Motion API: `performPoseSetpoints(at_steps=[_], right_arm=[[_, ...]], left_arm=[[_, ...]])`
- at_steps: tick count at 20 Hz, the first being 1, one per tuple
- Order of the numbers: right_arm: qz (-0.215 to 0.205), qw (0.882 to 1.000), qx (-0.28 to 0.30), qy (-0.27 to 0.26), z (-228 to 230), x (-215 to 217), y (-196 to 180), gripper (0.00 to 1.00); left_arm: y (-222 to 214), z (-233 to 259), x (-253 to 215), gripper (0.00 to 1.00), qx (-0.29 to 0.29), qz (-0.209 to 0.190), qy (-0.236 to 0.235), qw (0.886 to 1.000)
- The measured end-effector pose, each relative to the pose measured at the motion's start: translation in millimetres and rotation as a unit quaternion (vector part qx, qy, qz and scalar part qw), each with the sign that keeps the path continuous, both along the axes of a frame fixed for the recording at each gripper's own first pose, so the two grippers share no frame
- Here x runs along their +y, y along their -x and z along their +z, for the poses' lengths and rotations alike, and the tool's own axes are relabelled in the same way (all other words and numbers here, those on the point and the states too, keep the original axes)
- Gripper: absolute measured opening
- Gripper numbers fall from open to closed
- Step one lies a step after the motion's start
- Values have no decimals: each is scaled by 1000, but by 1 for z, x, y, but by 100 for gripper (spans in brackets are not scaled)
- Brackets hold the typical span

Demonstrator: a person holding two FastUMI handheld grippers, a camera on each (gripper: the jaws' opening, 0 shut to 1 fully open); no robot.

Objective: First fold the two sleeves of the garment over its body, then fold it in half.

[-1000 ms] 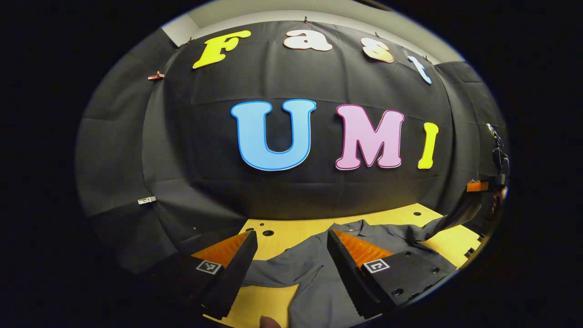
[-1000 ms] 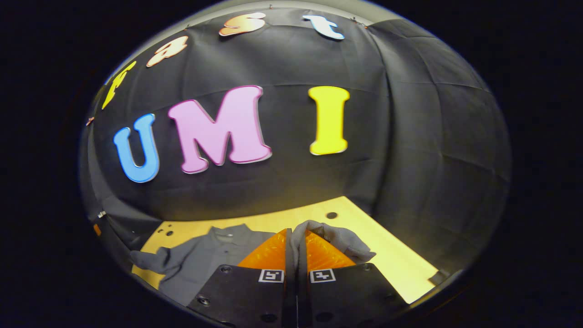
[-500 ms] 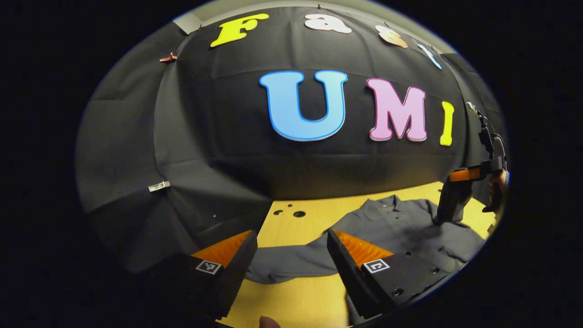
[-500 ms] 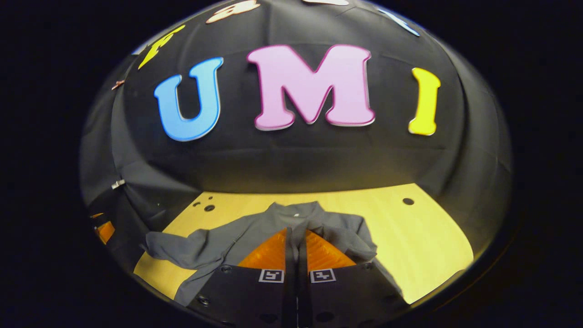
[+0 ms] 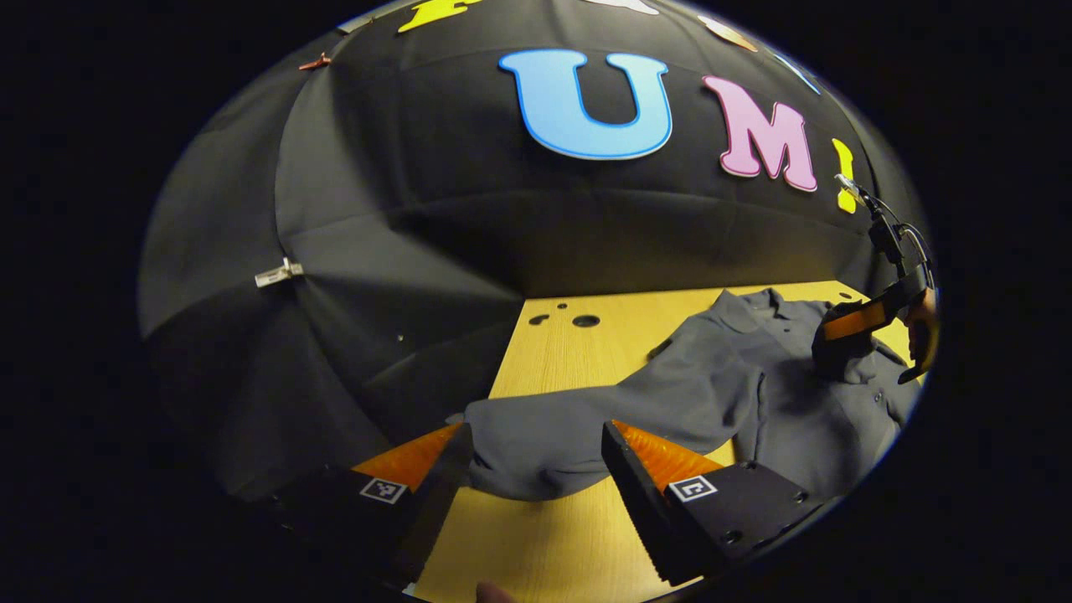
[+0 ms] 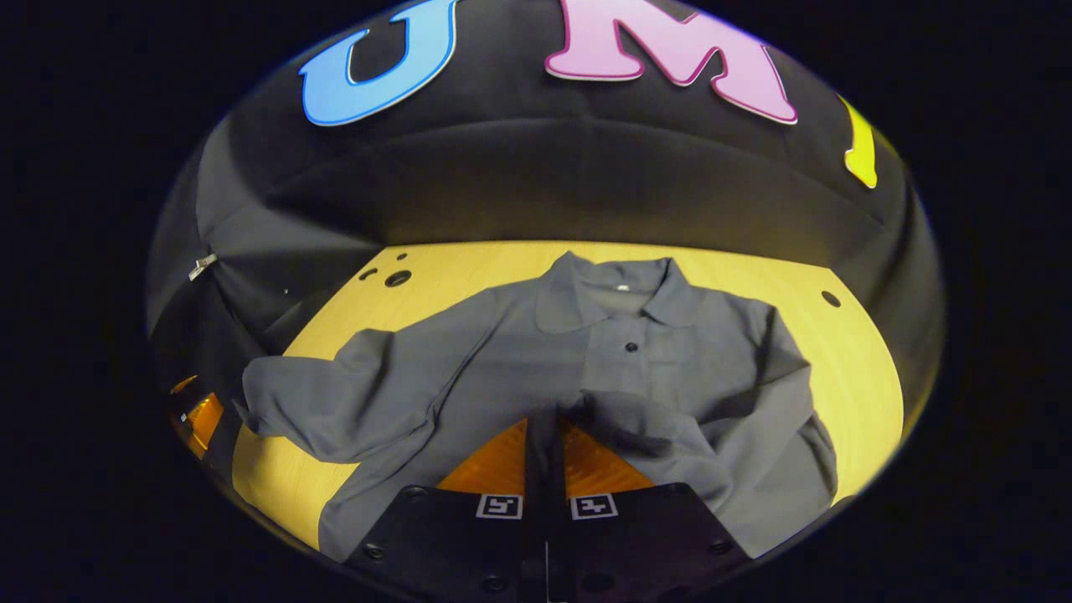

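The grey garment (image 6: 636,368) lies face up on the yellow worktop (image 6: 846,352), with its collar (image 6: 615,293) toward the booth wall. In the last second the right tongs (image 6: 544,431) have carried the right sleeve (image 6: 662,444) from beside the garment, where it hung lifted off the worktop, to a place over the body, below the collar. The sleeve now lies folded across the chest, and the tongs are pressed together with the sleeve cloth pinched between them. In the left gripper view the same right tongs (image 5: 846,335) sit low on the garment, just below the collar, so the sleeve seems to be already set down, or nearly so.

The left tongs (image 5: 536,456) are spread wide and hold nothing. In the same second they have swung away from the middle of the body toward the left sleeve (image 5: 553,448), which is stretched out far from the collar, flat on the worktop, with its cuff end between the two open fingers.

I judge that the first sleeve fold is almost finished; only the release is missing. The second sleeve is not yet gripped, and it is clearly the next thing to take. The fold in half is not begun. One risk: if the right tongs open too high, the sleeve may slide back off the body.
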State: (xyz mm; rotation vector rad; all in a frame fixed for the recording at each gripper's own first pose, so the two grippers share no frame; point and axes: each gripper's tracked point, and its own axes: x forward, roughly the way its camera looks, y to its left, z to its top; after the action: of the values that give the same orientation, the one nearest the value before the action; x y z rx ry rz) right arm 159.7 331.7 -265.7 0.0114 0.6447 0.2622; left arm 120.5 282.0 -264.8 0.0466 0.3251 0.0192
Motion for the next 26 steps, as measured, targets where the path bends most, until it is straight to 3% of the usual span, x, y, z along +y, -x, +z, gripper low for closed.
performPoseSetpoints(at_steps=[4, 8, 11, 14, 17, 18, 19, 24, 26], right_arm=[[0, 999, 26, 21, -24, 19, 1, 9], [1, 999, 40, 3, -23, 35, 8, 17], [-6, 1000, 25, -17, -6, 42, 12, 50], [0, 999, 7, -45, 17, 47, 23, 57], [6, 1000, -15, -27, 29, 28, 38, 60], [6, 1000, -14, -18, 27, 20, 46, 70], [4, 1000, -11, -16, 25, 14, 53, 60], [-32, 999, -15, -32, 35, -31, 93, 62], [-47, 998, -18, -33, 36, -51, 108, 62]], left_arm=[[-15, -26, 10, 99, 24, 17, 3, 1000], [-28, -45, 21, 98, 43, 34, 4, 999], [-35, -64, 30, 98, 68, 45, 3, 997], [-41, -76, 30, 98, 82, 47, 5, 995], [-46, -86, 30, 98, 95, 43, 3, 995], [-47, -88, 30, 98, 97, 42, 3, 994], [-46, -89, 29, 99, 97, 40, 4, 994], [-54, -92, 18, 95, 99, 6, 14, 995], [-58, -91, 6, 55, 104, -24, -3, 994]])
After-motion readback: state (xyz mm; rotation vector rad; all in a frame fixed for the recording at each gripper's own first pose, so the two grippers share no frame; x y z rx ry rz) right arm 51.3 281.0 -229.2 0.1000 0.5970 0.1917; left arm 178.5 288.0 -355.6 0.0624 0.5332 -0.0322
